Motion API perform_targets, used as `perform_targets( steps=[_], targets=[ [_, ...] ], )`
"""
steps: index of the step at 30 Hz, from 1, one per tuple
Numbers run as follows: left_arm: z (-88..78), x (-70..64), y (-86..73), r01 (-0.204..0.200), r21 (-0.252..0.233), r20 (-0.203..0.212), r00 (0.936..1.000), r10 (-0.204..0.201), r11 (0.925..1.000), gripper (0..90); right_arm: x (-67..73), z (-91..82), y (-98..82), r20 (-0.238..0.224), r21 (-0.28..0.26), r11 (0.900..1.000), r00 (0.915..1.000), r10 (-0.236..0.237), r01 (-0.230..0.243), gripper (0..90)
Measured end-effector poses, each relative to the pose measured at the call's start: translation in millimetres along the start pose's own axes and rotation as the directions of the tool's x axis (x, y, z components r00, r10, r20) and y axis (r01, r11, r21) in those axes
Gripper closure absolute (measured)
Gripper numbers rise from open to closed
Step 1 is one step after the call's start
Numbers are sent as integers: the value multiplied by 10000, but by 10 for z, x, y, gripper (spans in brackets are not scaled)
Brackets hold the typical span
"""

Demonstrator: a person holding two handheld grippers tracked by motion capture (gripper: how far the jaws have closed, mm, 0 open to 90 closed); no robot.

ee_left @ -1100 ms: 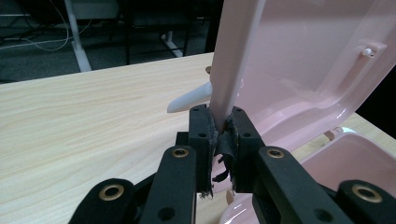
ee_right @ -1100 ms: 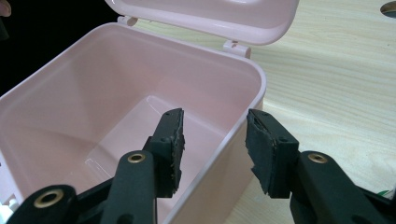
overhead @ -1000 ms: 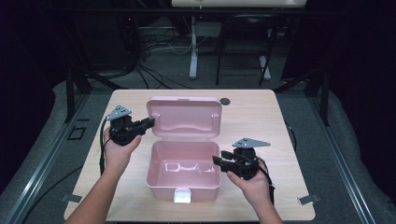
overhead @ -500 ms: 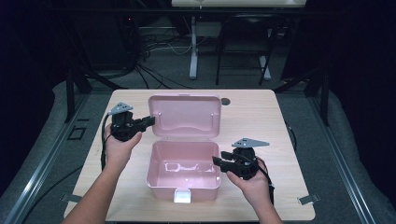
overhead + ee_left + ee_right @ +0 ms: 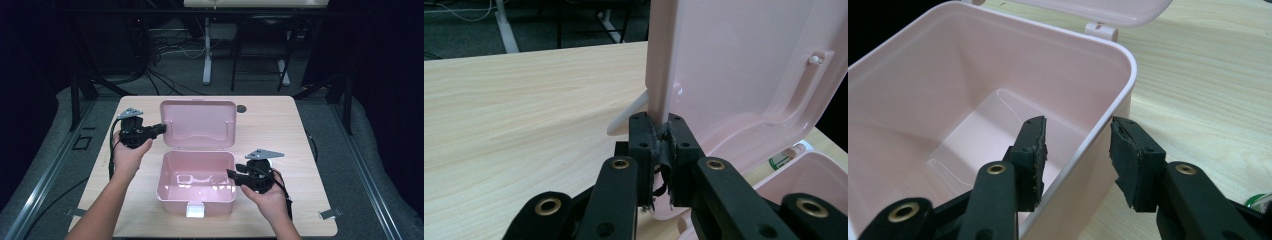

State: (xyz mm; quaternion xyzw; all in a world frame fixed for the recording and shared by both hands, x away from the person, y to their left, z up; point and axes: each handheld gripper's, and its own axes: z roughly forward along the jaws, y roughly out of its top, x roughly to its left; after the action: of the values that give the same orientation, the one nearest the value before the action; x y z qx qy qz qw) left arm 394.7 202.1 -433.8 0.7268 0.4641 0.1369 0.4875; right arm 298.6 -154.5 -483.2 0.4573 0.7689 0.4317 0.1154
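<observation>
A pink plastic box (image 5: 196, 182) stands open at the middle of the table, and its hinged lid (image 5: 197, 125) is tilted up behind it. My left gripper (image 5: 161, 129) is shut on the lid's left edge; in the left gripper view the jaws (image 5: 659, 125) pinch the thin rim of the lid (image 5: 749, 75). My right gripper (image 5: 231, 174) is open at the box's right wall. In the right gripper view it (image 5: 1075, 145) straddles that wall, one jaw inside the empty box (image 5: 948, 100) and one outside, with the lid (image 5: 1088, 7) above.
The wooden table (image 5: 280, 130) has bare room to the right of the box. A small dark round thing (image 5: 242, 108) lies near its far edge. A white latch (image 5: 195, 210) sits on the box's front. Desk legs and cables stand on the floor behind.
The left gripper has risen slightly with the lid's edge, so the lid stands a little more upright. The right gripper has hardly moved.
</observation>
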Motion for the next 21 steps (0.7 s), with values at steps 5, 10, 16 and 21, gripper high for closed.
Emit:
perform_targets(
  steps=[5,10,16,21],
  targets=[
    [16,6,18,49,111,-40,10000,-49,9999,843,11,26,-8,105,160,9999,9999,-52,50,599],
    [27,14,27,118,189,-40,9999,-117,9998,843,12,25,-11,94,192,9998,9999,86,-88,606],
    [50,38,39,244,282,10,9997,-244,9993,842,11,22,-10,92,221,9997,9999,110,-112,612],
    [82,72,48,463,401,69,9989,-466,9981,842,7,25,-10,62,190,9997,9999,124,-126,613]
  ],
)
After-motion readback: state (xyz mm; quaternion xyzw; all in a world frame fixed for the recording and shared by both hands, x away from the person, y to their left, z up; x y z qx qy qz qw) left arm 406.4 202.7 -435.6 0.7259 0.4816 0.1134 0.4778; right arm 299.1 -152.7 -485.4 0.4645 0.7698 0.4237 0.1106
